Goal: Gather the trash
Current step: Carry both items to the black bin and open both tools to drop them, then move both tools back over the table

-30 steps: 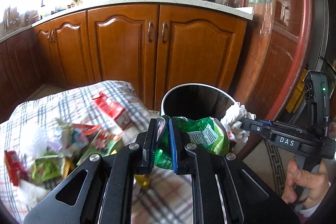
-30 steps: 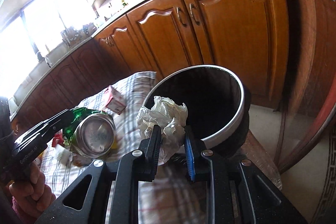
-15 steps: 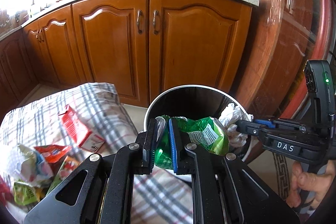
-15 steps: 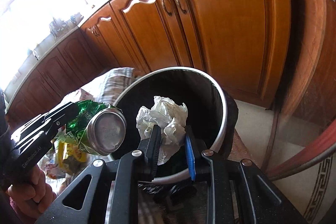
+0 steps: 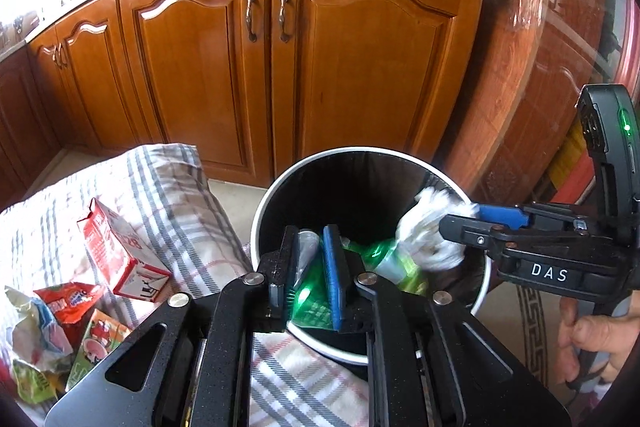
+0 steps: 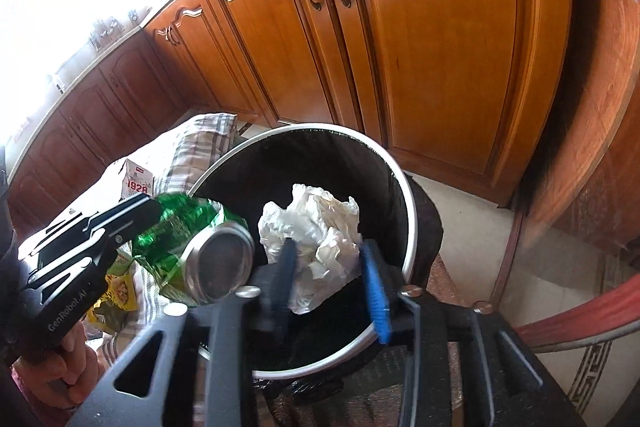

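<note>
A round black trash bin with a white rim [image 5: 276, 195] [image 6: 404, 187] stands beside the checked cloth. My left gripper [image 5: 314, 247] is shut on a crushed green can [image 5: 312, 299] [image 6: 192, 239] and holds it over the bin's near rim. My right gripper [image 6: 328, 255] has its jaws apart around a crumpled white paper wad [image 6: 316, 227] [image 5: 424, 231] over the bin's mouth. The wad looks blurred and loose between the fingers. The right gripper also shows in the left wrist view [image 5: 464, 221].
A checked cloth [image 5: 168, 187] left of the bin carries a red and white carton [image 5: 116, 251] [image 6: 138, 179] and several snack wrappers [image 5: 60, 327]. Wooden cabinet doors [image 5: 280, 67] stand behind the bin. A pan and pot sit on the counter.
Both grippers moved over the bin. The right gripper's jaws have spread, loosening the paper wad. The left gripper stays shut on the green can.
</note>
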`<state>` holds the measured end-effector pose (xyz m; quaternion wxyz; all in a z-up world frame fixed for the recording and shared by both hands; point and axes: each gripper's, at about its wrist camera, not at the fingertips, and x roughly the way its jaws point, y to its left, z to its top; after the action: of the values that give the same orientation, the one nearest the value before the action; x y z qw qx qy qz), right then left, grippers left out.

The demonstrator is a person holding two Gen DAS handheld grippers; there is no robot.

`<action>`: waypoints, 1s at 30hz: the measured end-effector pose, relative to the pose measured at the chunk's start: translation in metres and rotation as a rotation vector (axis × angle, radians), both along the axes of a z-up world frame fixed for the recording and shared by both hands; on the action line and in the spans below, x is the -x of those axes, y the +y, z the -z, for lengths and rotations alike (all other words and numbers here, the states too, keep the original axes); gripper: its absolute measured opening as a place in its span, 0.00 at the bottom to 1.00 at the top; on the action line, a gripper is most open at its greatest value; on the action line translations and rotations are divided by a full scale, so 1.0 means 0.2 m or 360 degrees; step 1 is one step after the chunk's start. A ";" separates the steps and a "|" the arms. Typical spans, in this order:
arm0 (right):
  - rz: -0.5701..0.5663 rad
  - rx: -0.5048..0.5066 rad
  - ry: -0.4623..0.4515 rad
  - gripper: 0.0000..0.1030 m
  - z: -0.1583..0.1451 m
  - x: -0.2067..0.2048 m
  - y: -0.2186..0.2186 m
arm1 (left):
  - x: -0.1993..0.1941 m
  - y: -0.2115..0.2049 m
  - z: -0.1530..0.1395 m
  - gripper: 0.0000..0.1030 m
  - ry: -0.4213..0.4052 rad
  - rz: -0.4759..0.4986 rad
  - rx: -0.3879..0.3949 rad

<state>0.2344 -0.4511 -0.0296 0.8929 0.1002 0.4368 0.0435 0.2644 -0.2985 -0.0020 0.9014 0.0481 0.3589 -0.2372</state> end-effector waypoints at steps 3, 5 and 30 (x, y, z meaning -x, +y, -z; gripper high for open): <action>0.0002 -0.0002 -0.0015 0.56 -0.02 0.01 -0.01 | 0.03 0.02 -0.03 0.58 -0.0043 -0.0039 0.0022; 0.0011 -0.0001 -0.0028 0.60 -0.03 0.02 -0.01 | 0.06 0.03 -0.05 0.58 -0.0059 -0.0042 0.0030; -0.0008 -0.0297 -0.0173 0.95 0.01 0.57 0.46 | 0.63 0.85 0.01 0.71 -0.0053 -0.0373 0.0153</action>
<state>0.1194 -0.3600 -0.0307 0.9019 0.1793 0.3821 0.0915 0.1382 -0.1285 -0.0031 0.9301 -0.0334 0.3352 -0.1462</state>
